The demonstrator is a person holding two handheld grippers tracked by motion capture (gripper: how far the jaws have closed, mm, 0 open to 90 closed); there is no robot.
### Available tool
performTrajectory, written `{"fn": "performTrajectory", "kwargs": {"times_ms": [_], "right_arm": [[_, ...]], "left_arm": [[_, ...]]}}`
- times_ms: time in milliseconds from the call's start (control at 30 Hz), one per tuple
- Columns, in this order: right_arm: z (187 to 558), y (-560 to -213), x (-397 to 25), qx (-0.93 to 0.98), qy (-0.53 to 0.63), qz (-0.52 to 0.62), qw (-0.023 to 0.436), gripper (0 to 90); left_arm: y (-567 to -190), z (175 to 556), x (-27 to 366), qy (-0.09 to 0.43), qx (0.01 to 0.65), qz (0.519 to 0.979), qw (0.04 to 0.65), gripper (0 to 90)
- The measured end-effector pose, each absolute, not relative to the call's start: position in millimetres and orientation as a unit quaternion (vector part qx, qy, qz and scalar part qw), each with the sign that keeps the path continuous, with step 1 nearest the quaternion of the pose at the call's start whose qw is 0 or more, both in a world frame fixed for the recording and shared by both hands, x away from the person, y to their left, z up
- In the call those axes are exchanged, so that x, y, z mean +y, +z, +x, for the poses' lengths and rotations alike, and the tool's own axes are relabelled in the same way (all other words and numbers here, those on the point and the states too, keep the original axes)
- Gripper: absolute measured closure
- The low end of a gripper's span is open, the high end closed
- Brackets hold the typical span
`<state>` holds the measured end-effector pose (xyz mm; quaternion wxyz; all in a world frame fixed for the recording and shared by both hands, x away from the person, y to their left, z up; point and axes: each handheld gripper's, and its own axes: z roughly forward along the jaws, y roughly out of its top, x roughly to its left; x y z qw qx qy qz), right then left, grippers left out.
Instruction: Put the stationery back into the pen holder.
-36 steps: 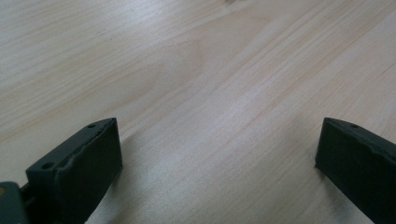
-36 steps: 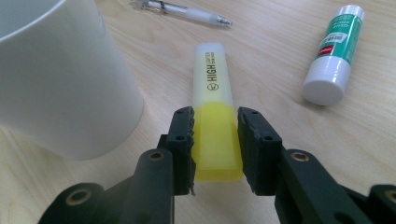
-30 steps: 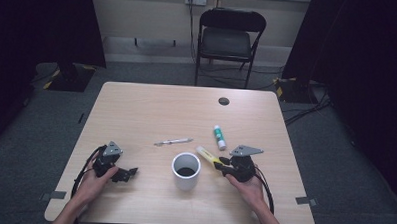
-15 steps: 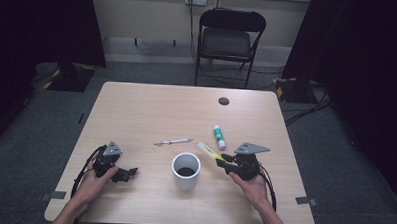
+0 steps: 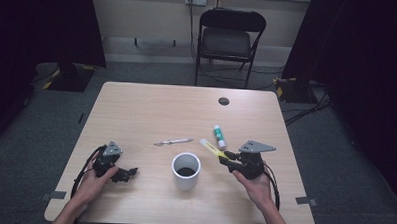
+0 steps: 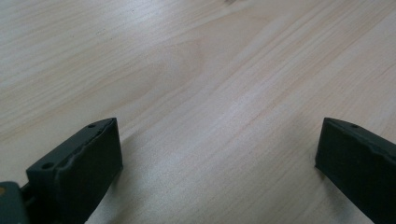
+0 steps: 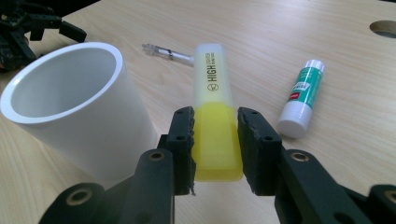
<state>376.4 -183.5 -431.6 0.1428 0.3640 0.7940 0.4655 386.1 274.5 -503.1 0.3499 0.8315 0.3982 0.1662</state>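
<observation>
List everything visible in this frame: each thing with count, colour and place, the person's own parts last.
highlighter: 1, yellow, clamped in the right gripper, beside the cup
cup: 1, white, near-centre of the table
glue stick: 1, white with green label, lying right of centre
pen: 1, clear and silvery, lying beyond the cup
table: 1, light wood, round hole near far edge
folding chair: 1, black, behind the table
left gripper: 1, black, open, low over bare table
right gripper: 1, black, shut on highlighter
hands: 2, near edge

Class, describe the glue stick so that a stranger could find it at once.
Start at the white cup near the table's front edge. Just beyond and right of it lies the glue stick, beside the yellow highlighter. It alone is a short white tube with a green label.
</observation>
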Motion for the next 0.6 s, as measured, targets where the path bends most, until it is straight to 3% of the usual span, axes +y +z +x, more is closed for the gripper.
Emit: {"fn": "performTrajectory", "kwargs": {"times_ms": [600], "right_arm": [[365.7, -399.3, -198.4, 0.779, 0.493, 0.357, 0.155, 67.4]], "left_arm": [[-503.2, 386.4, 274.5, 0.168, 0.398, 0.832, 0.349, 0.0]]}}
